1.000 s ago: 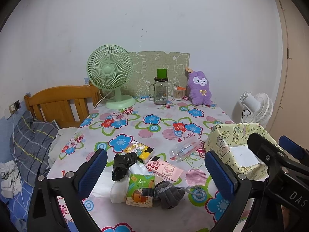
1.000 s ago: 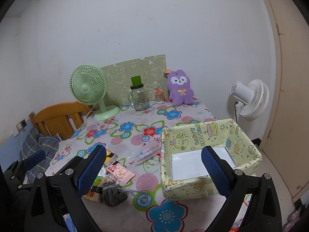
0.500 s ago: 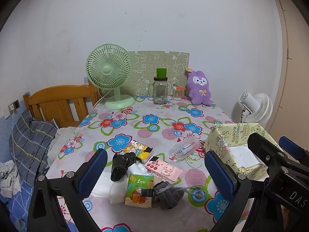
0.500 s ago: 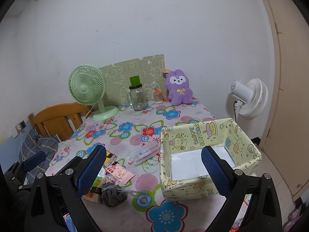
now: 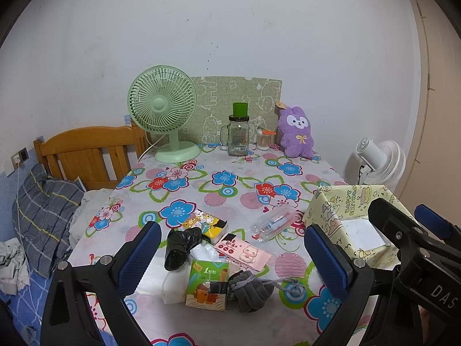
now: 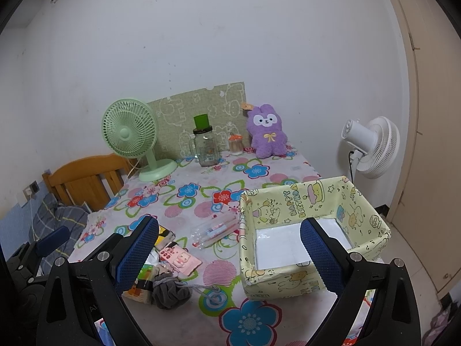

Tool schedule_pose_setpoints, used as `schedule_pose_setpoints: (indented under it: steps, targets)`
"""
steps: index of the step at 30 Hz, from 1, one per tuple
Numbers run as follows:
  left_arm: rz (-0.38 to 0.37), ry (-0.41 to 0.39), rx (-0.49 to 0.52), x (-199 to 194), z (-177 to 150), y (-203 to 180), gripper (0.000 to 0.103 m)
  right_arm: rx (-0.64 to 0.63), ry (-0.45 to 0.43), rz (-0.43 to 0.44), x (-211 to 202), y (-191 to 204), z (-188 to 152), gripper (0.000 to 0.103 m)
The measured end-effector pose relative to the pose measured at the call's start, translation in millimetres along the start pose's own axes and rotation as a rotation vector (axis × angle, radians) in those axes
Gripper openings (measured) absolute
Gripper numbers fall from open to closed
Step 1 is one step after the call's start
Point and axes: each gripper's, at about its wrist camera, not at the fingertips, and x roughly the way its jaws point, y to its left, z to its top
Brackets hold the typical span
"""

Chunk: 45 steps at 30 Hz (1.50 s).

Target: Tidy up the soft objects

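While both the left gripper [image 5: 230, 255] and right gripper [image 6: 229, 250] hover spread and empty, the soft grey drawstring pouch [image 5: 250, 289] waits at the table's near edge beside the yellow paper-lined box [image 6: 340, 201], the likely receptacle

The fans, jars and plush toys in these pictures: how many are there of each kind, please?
Fans: 2, a green one on the table and a white one beside it.
Jars: 2, a glass jar and a small swab jar.
Plush toys: 1, purple.
Total: 5.
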Motion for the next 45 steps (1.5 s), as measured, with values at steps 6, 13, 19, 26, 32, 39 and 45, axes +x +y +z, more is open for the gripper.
schedule_pose_setpoints:
  steps: [6,13,19,26,32,39,45]
  targets:
    - [0.000,0.001,0.000,0,0,1,0.099,0.001,0.000,0.000,0,1,0,0.100]
    - [0.002,-0.002,-0.002,0,0,2,0.099,0.006,0.005,0.006,0,2,1,0.099]
    - [0.000,0.001,-0.010,1,-2,9,0.096,0.001,0.009,0.008,1,6,0,0.099]
    - [0.007,0.014,-0.018,7,-7,18,0.095,-0.002,0.032,0.017,11,13,-3,0.096]
    - [0.000,0.032,-0.024,14,-14,28,0.092,-0.006,0.034,0.020,18,20,-10,0.095]
    - [0.004,0.054,-0.022,24,-26,36,0.090,-0.025,0.074,0.039,34,29,-21,0.092]
    - [-0.003,0.085,-0.031,35,-37,46,0.089,-0.034,0.102,0.048,45,36,-33,0.090]
